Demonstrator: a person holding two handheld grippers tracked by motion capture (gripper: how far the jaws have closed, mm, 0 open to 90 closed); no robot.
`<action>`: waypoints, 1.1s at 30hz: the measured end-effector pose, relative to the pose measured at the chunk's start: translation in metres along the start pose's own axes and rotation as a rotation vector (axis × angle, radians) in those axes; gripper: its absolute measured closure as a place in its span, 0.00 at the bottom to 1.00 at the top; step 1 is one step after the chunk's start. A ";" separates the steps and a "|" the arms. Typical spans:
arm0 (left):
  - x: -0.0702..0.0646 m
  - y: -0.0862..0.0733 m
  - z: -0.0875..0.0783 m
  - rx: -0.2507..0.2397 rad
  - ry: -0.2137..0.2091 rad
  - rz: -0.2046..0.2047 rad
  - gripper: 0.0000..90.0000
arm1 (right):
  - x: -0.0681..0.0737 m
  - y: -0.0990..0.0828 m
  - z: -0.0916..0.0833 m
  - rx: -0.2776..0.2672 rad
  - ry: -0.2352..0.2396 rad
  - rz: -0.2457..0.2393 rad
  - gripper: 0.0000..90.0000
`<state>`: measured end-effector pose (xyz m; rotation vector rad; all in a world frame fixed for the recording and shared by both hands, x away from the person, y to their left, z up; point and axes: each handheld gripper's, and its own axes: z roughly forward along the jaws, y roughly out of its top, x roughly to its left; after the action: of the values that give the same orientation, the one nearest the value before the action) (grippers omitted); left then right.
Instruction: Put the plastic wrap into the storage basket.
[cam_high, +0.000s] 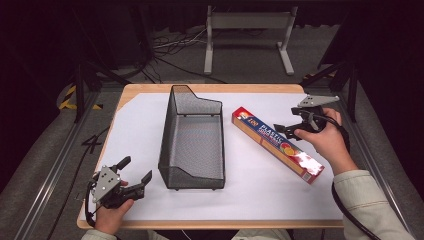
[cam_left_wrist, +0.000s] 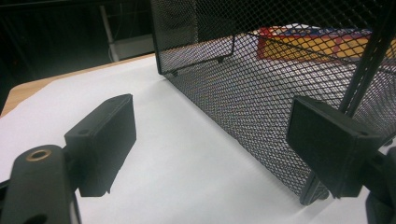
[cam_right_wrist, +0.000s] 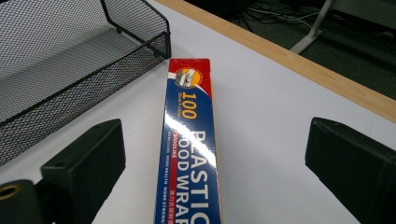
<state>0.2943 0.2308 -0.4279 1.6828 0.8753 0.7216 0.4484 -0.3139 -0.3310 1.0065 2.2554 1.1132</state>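
A long red and blue plastic wrap box (cam_high: 277, 142) lies slantwise on the white sheet, to the right of a black wire-mesh basket (cam_high: 192, 140). My right gripper (cam_high: 286, 121) hovers over the box's far half with its jaws wide open. In the right gripper view the box (cam_right_wrist: 191, 140) runs up between the two jaws of the gripper (cam_right_wrist: 215, 154), and neither pad touches it. My left gripper (cam_high: 135, 169) stands open near the table's front left corner, empty and pointing at the basket. In the left gripper view that gripper (cam_left_wrist: 210, 140) faces the basket's near mesh wall (cam_left_wrist: 261, 102).
A white sheet (cam_high: 135, 120) covers most of the wooden table (cam_high: 150, 89). The basket (cam_right_wrist: 70, 60) is open at the top with a lower front lip. A metal stand (cam_high: 247, 35) and cables lie on the floor beyond the far edge.
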 end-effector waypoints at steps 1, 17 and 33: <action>0.000 0.000 0.000 -0.001 -0.002 0.000 0.19 | -0.001 -0.001 0.003 0.001 -0.001 0.001 0.06; 0.000 0.000 0.000 0.003 -0.002 0.004 0.19 | 0.001 -0.021 0.042 0.181 0.042 0.040 0.05; 0.001 -0.001 0.001 0.004 0.000 0.005 0.19 | 0.007 -0.036 0.063 0.323 0.034 0.024 0.13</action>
<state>0.2950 0.2312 -0.4288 1.6892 0.8737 0.7233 0.4691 -0.2921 -0.3978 1.1461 2.5101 0.7939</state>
